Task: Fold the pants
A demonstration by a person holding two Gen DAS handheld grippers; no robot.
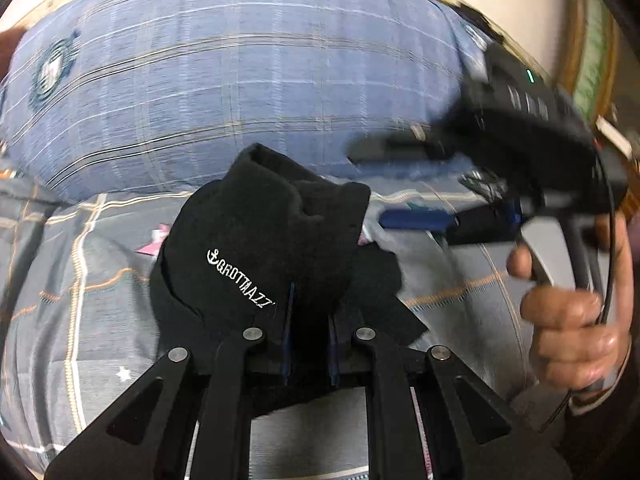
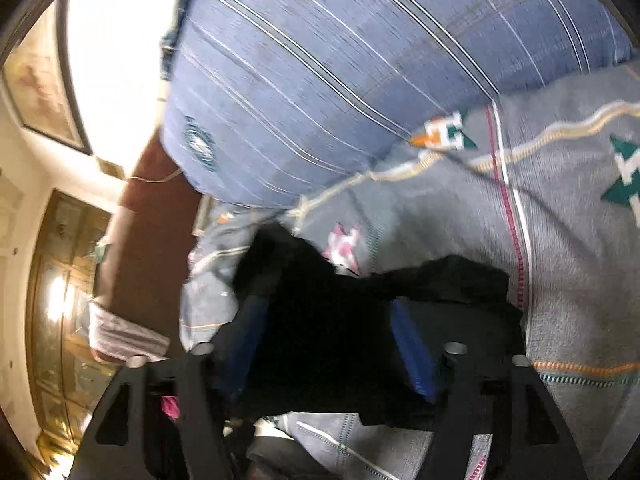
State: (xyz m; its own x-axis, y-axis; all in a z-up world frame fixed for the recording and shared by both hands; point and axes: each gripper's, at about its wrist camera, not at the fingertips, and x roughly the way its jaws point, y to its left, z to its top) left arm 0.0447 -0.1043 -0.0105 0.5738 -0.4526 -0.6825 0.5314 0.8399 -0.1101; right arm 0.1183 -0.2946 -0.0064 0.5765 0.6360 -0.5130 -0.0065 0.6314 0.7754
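Black pants with a white "GROTTAZZ" print hang bunched over the grey patterned bedspread. My left gripper is shut on the pants, its blue pads pressed into the cloth. My right gripper shows at the right of the left wrist view, blurred, jaws apart, held by a hand. In the right wrist view the right gripper is open, with the black pants lying between and under its blue fingers.
A large blue striped pillow lies at the head of the bed. A brown headboard, a wooden cabinet and a framed picture stand beyond the bed's edge.
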